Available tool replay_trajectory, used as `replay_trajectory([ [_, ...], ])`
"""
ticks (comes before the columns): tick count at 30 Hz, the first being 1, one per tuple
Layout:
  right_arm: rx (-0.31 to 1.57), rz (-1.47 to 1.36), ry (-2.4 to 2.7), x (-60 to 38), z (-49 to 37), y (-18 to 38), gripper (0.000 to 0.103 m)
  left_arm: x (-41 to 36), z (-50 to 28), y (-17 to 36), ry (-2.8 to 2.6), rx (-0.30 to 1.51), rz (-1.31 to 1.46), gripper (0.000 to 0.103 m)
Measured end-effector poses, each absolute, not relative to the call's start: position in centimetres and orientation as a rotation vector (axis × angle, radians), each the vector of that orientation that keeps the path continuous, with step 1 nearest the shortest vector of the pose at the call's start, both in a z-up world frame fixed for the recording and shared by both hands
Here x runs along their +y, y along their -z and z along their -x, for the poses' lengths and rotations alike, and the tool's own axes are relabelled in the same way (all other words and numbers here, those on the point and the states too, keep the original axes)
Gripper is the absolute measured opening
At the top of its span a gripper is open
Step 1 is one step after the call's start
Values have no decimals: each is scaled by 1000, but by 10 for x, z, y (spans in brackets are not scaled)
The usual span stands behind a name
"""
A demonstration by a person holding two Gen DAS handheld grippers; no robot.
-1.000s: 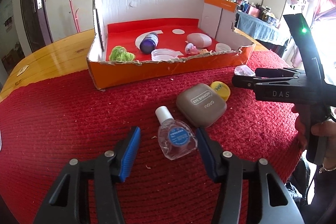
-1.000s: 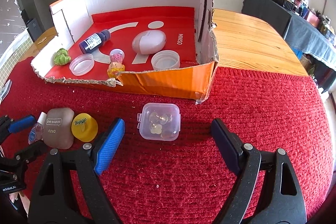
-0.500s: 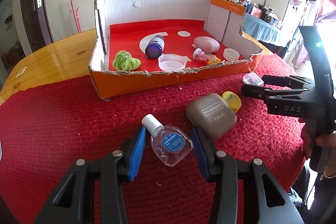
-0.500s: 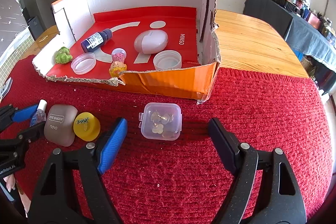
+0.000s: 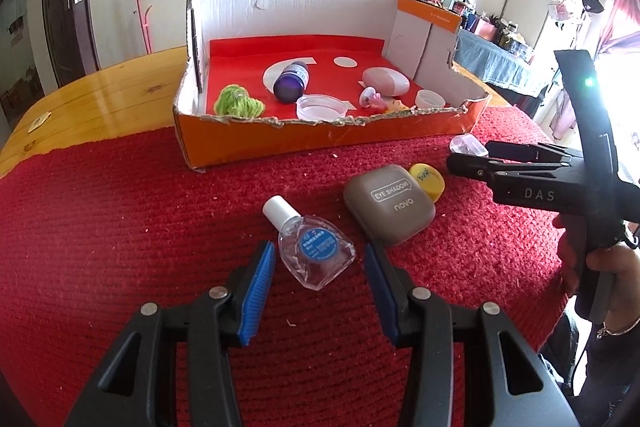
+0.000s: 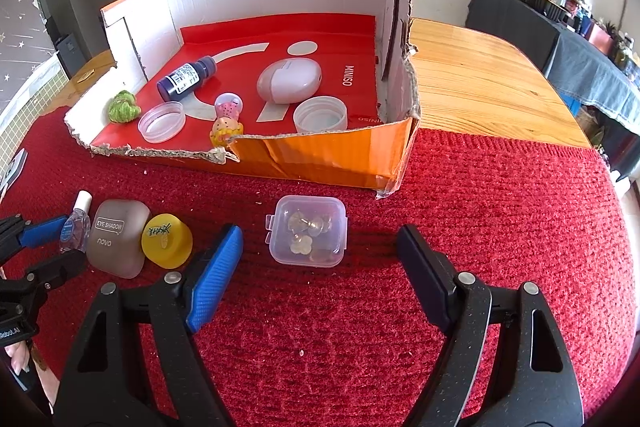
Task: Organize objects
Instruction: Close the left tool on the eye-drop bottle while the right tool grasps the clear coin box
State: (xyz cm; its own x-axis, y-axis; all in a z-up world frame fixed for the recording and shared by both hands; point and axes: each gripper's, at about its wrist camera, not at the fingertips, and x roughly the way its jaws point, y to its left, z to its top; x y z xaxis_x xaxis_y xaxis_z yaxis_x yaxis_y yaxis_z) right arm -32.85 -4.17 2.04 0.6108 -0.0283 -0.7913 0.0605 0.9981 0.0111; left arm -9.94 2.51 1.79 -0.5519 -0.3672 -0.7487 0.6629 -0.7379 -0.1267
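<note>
Red woven cloth (image 6: pixel 500 195) is covering most of a wooden tabletop (image 6: pixel 472 75), and a torn orange cardboard box (image 6: pixel 320 155) is sitting on it at twelve o'clock from both cameras. Inside the box are lying a dark blue bottle (image 6: pixel 186 77), a pale oval case (image 6: pixel 289 81), a green fuzzy thing (image 6: pixel 125 107), two clear lids (image 6: pixel 162 121) and a small pink-and-yellow toy (image 6: pixel 226 121). On the cloth in front of the box, the left tool (image 5: pixel 318 259) is hanging with its blue pads on either side of a small clear dropper bottle (image 5: pixel 310 245) with a white cap; its jaws have just been closing, yet a gap is showing on each side and the pads are not pressing on the bottle. At two o'clock from that bottle a brown eye-shadow case (image 5: pixel 390 203) is lying just beside it, with a yellow cap (image 5: pixel 428 179) touching its far side. The right tool (image 6: pixel 320 251) is standing spread wide around a small clear plastic box (image 6: pixel 306 231) of pale trinkets, neither pad touching it. A person's hand (image 5: pixel 588 259) is gripping the right tool's handle.
</note>
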Motion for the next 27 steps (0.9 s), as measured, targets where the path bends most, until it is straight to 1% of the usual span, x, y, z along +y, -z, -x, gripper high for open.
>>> replay_trajectory([
  [1,912,-38,50,-42,329,-20,78,25,100,-18,2275,530,-971,45],
  [2,909,-38,50,-42,329,-20,74,24,101,-18,2274,521,-967,41],
  [4,902,-23,60,-42,330,-21,52,24,101,-18,2279,531,-961,41],
  [5,899,-16,58,-41,330,-21,50,23,101,-18,2283,542,-956,41],
  [7,896,-7,46,-40,330,-22,38,21,101,-19,2287,553,-945,41],
  [16,859,-24,6,-40,343,-34,38,25,97,-38,2319,537,-895,40],
  [20,841,-16,-14,-35,347,-42,38,26,98,-36,2319,537,-903,40],
  [27,851,-18,-33,-33,349,-40,38,29,95,-35,2317,537,-909,39],
])
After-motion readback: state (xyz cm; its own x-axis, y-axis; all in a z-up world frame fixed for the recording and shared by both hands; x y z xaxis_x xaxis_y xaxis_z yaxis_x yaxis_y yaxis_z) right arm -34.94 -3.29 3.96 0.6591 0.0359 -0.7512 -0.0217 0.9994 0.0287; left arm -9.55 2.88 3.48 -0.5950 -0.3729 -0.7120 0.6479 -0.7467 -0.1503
